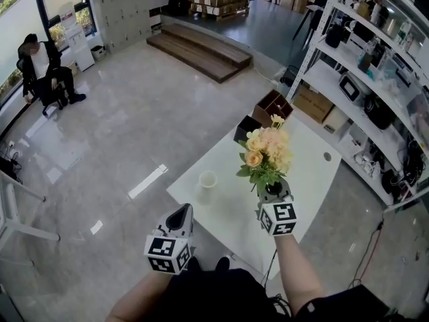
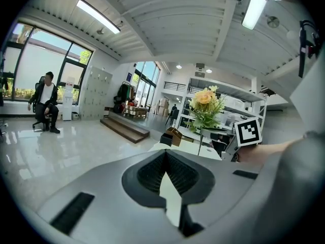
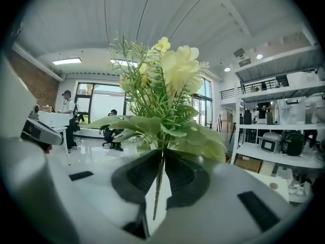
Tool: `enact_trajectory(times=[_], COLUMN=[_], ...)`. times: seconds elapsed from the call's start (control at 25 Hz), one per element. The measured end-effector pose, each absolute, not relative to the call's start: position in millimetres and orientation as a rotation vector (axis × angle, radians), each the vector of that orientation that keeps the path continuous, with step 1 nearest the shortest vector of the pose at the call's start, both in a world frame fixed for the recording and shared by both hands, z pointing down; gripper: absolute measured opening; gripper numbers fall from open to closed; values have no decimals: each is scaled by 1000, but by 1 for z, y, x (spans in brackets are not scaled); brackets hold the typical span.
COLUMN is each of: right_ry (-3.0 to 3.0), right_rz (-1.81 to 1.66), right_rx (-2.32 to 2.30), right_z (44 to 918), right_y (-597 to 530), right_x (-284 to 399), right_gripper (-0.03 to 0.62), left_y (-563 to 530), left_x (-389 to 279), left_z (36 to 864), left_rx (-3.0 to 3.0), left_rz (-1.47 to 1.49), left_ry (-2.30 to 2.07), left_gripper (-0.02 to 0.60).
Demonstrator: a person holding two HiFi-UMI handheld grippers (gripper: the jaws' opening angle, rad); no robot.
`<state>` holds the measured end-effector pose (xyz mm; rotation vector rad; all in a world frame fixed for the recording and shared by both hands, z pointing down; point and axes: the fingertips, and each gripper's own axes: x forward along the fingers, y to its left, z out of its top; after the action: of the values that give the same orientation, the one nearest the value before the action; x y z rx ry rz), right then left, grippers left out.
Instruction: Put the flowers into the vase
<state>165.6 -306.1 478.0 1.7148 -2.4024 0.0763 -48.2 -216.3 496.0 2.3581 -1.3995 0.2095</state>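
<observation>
A bunch of peach and yellow flowers (image 1: pixel 267 154) with green leaves stands upright above the white table (image 1: pixel 308 163). My right gripper (image 1: pixel 275 192) is shut on its thin stem (image 3: pixel 158 182), and the blooms (image 3: pixel 170 78) rise straight above the jaws. The white vase (image 1: pixel 208 178) stands on the table, left of the flowers and lower. My left gripper (image 1: pixel 179 218) hovers at the table's near edge, below the vase in the head view. Its jaws (image 2: pixel 165 154) are shut with nothing between them. In the left gripper view the flowers (image 2: pixel 205 103) show to the right.
Brown boxes (image 1: pixel 271 106) and a black box (image 1: pixel 246 127) sit at the table's far end. White shelving (image 1: pixel 362 79) with gear lines the right side. A person sits on a chair (image 1: pixel 43 69) far left, and wooden steps (image 1: pixel 201 49) lie at the back.
</observation>
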Motion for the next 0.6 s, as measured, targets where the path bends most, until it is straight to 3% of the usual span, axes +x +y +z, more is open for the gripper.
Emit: enact_trajectory(times=[0.2,0.6], right_ry=[-2523,-2884], right_rz=[47,-170], right_rx=[1671,1421], right_z=[452,347], right_y=[-306,-303], right_x=[142,28], right_gripper=[38,37], left_y=[-214,-205], left_x=[-51,-80], left_z=[493,494], left_rx=[2351,2290], left_rz=[203,198], left_ry=[-1427,-1516], left_gripper=[3,3])
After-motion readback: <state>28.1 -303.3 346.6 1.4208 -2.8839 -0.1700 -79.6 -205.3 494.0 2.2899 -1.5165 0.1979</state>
